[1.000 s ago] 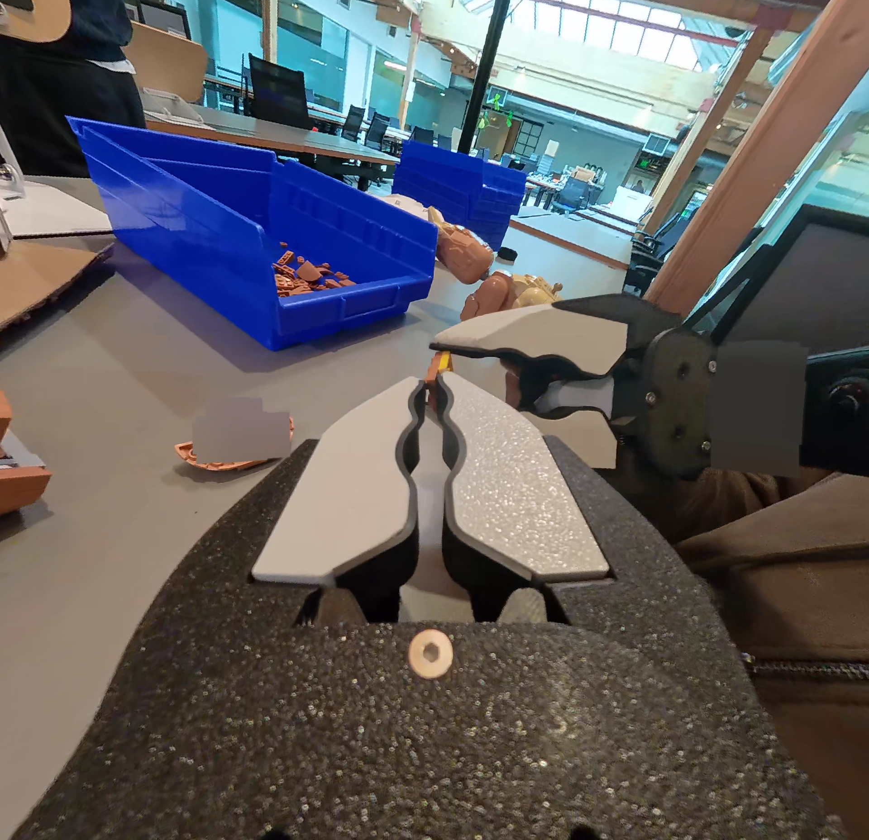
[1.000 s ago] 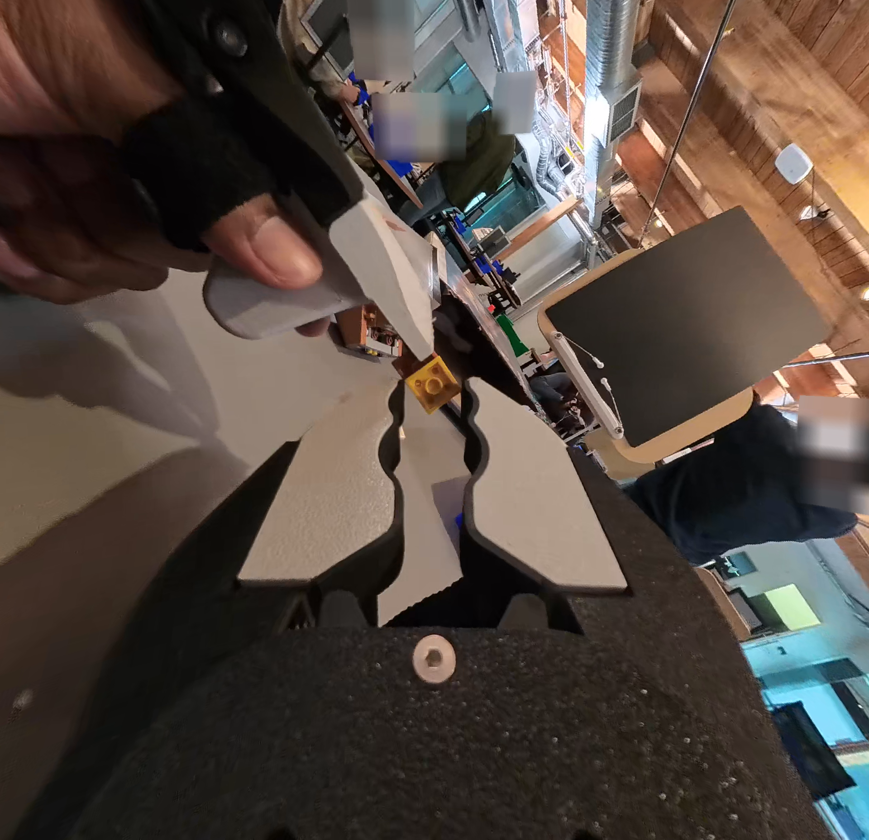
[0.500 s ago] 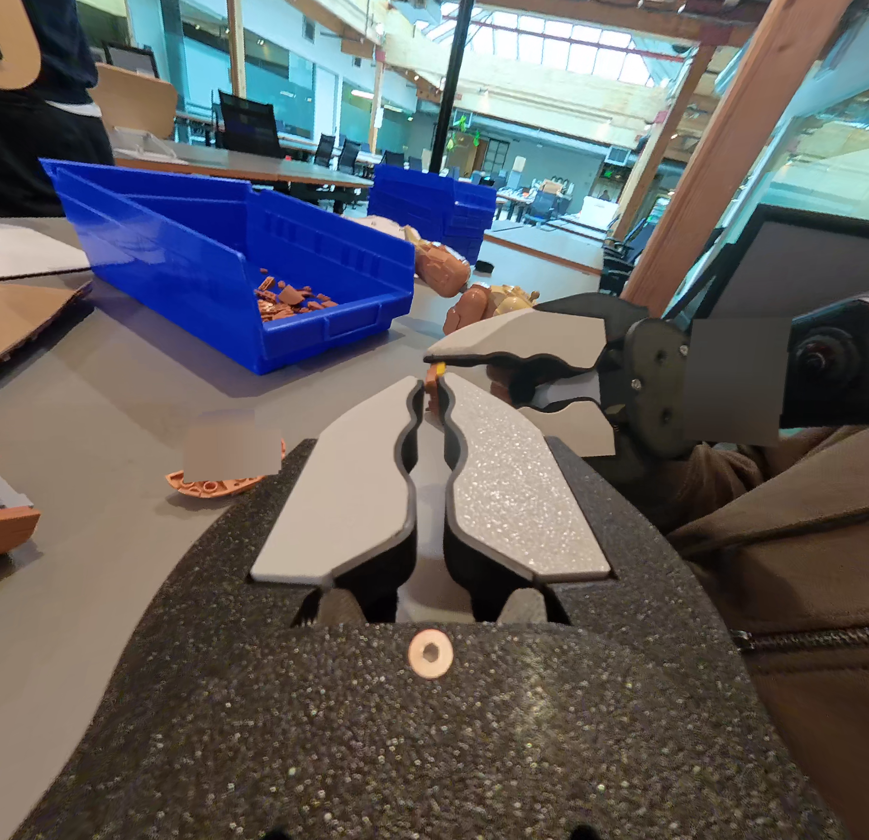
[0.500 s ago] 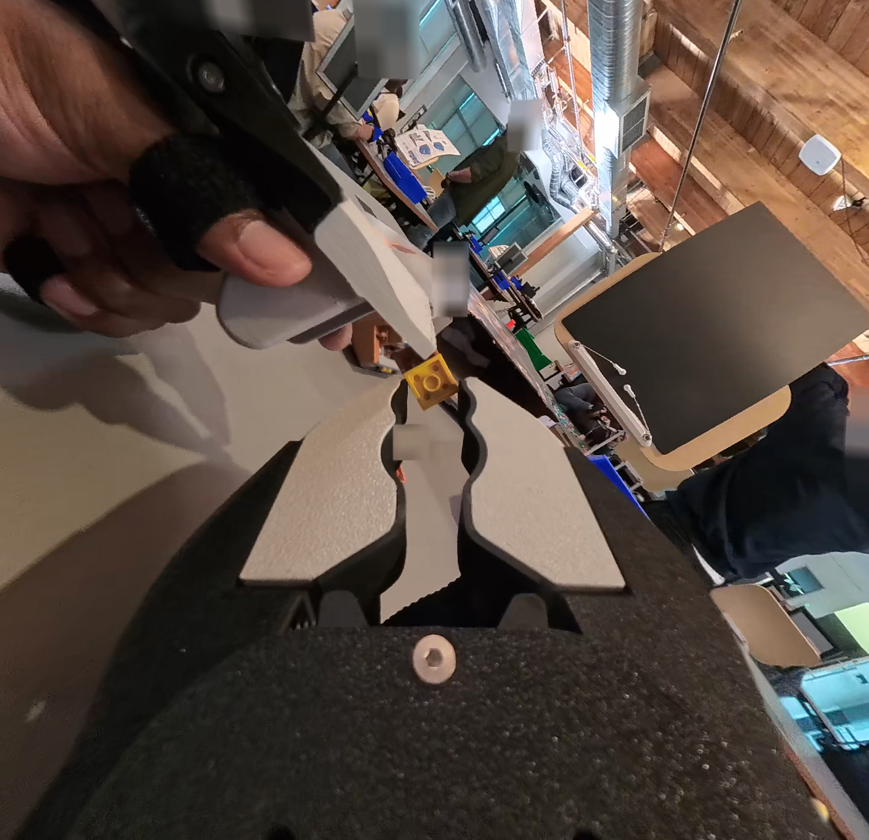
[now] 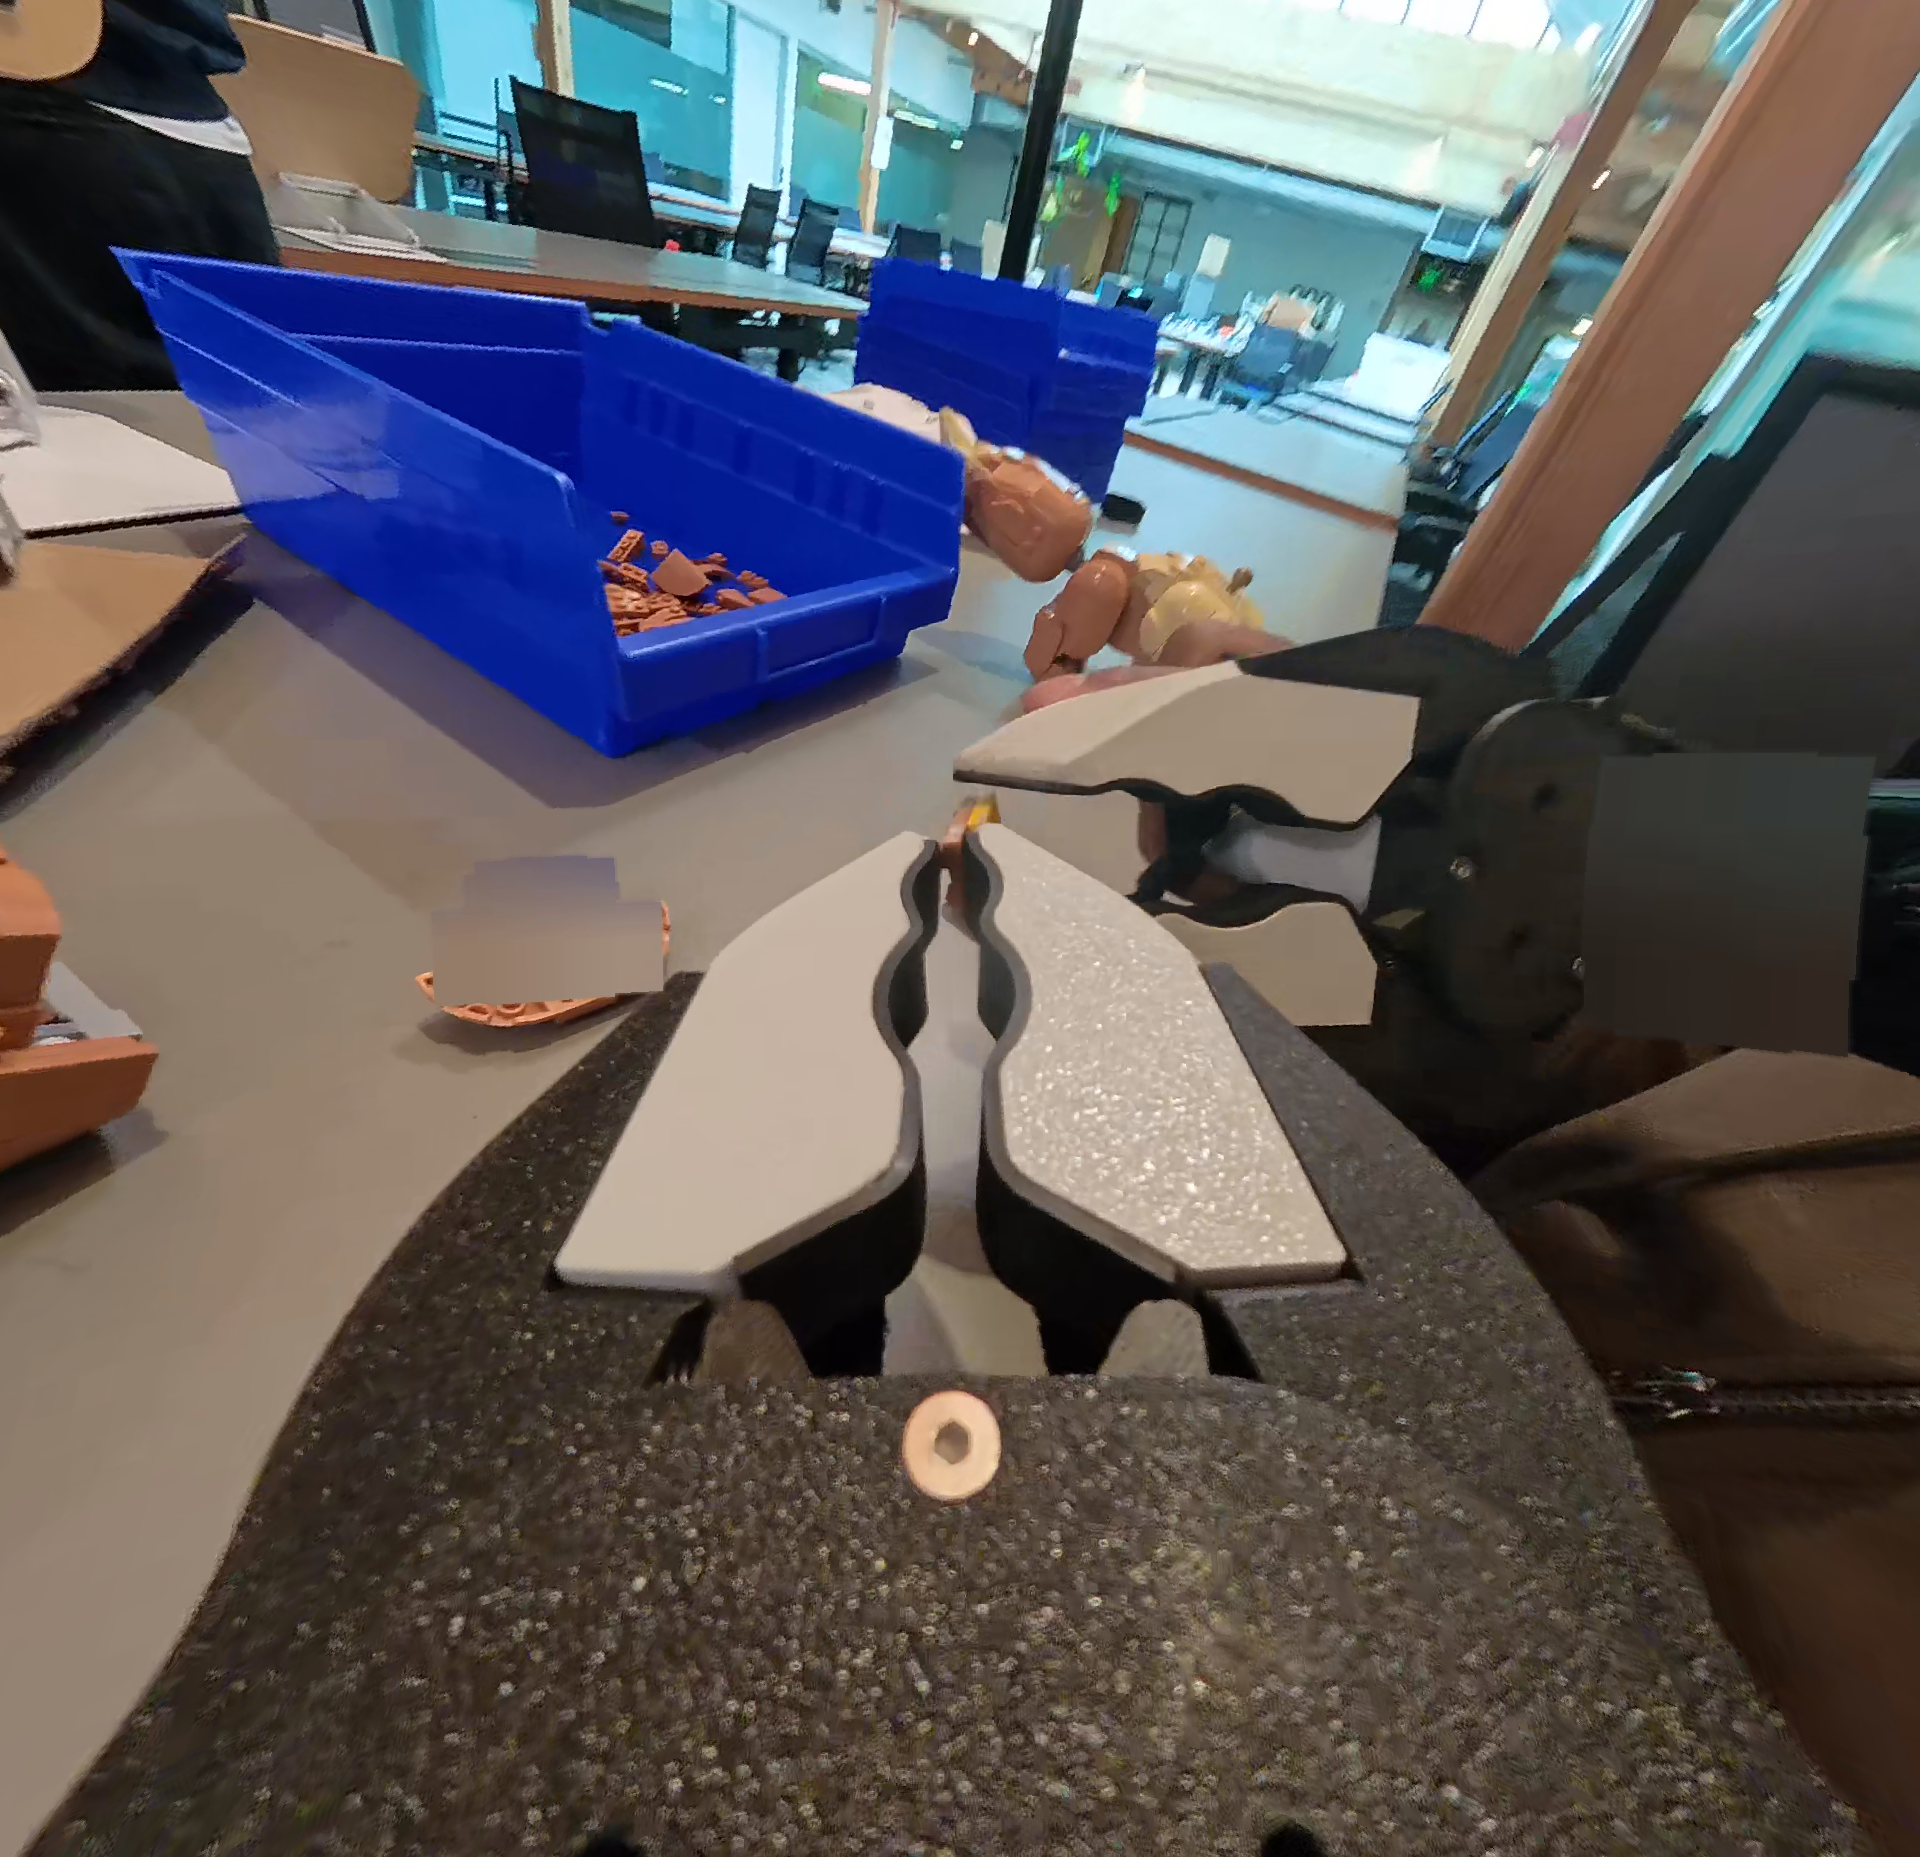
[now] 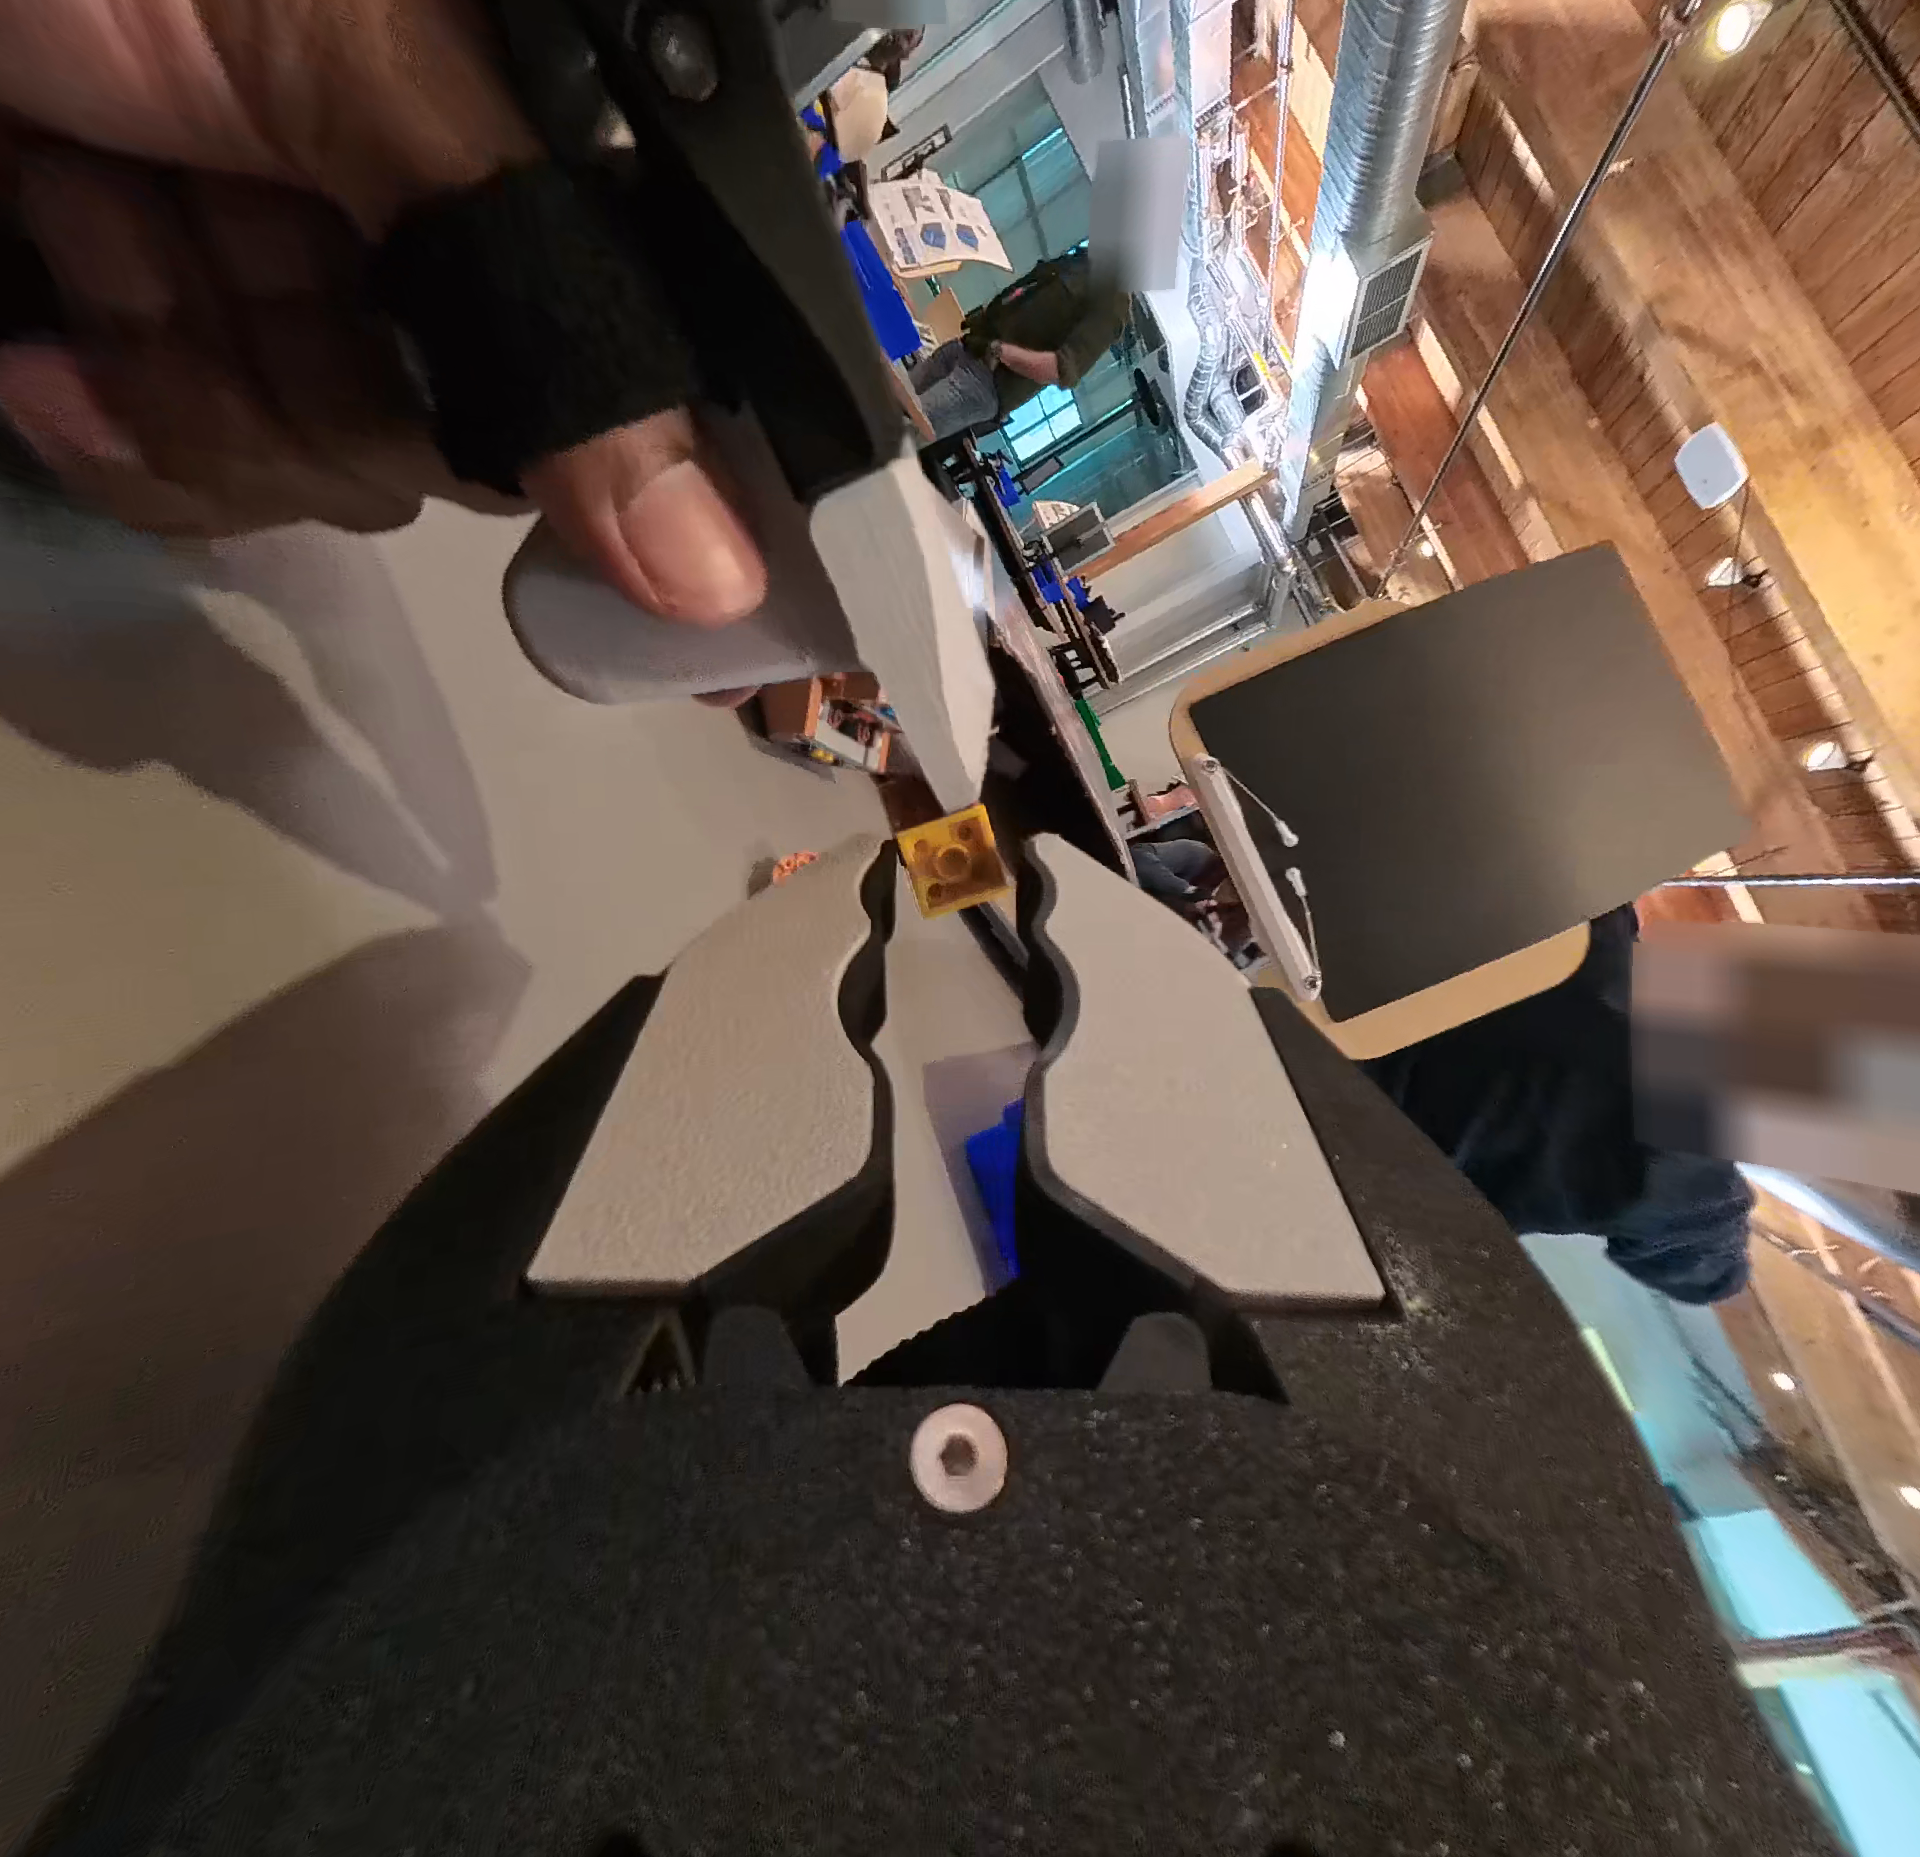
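L gripper point(image 5: 954, 851) is held level above the grey desk point(image 5: 260, 820), jaws clamped on a small brown brick point(image 5: 956, 877). R gripper point(image 6: 956, 872) is rolled sideways, tips meeting the L's, jaws apart around a yellow brick point(image 6: 954, 862), touching unclear. Blue bin point(image 5: 540, 477) w/ brown pieces is seen beyond.

We see a blue bin point(image 5: 499, 477) on the grey bench point(image 5: 260, 820), brown bricks point(image 5: 675, 586) heaped in its near corner, and stacked blue bins point(image 5: 997, 353) well behind.
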The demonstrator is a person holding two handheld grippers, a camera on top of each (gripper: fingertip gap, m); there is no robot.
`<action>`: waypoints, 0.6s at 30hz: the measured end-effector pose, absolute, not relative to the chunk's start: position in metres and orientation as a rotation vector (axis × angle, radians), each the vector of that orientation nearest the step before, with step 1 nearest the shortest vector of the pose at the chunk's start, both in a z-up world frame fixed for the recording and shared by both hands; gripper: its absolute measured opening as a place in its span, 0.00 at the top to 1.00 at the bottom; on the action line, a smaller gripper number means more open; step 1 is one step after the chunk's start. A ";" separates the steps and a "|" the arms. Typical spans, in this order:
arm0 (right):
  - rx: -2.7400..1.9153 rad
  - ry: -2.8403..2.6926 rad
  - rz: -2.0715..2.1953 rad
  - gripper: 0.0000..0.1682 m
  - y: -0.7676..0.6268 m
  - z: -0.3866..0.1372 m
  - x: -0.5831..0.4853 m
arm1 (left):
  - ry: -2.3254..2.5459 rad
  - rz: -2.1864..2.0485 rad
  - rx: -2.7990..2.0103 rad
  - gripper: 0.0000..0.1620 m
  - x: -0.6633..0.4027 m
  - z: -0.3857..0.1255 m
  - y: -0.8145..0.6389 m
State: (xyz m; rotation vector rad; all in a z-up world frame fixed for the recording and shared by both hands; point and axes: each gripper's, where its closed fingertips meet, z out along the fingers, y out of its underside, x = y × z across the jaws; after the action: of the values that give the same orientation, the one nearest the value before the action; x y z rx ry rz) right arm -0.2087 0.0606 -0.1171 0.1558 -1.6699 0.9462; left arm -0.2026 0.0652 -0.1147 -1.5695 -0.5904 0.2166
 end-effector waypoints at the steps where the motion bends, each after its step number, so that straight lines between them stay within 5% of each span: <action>1: 0.168 -1.664 0.926 0.88 0.060 -0.118 -0.209 | -0.587 0.245 -1.591 0.98 -0.203 -0.115 0.065; 18: 0.307 -1.644 0.833 0.91 0.057 -0.122 -0.201 | -0.476 0.467 -1.780 0.98 -0.198 -0.119 0.065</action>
State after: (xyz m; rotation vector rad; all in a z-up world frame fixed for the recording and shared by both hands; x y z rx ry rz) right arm -0.2012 0.0570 -0.1219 0.3073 -1.6438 0.8331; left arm -0.1979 0.0650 -0.1193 -1.7798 -0.4762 0.4665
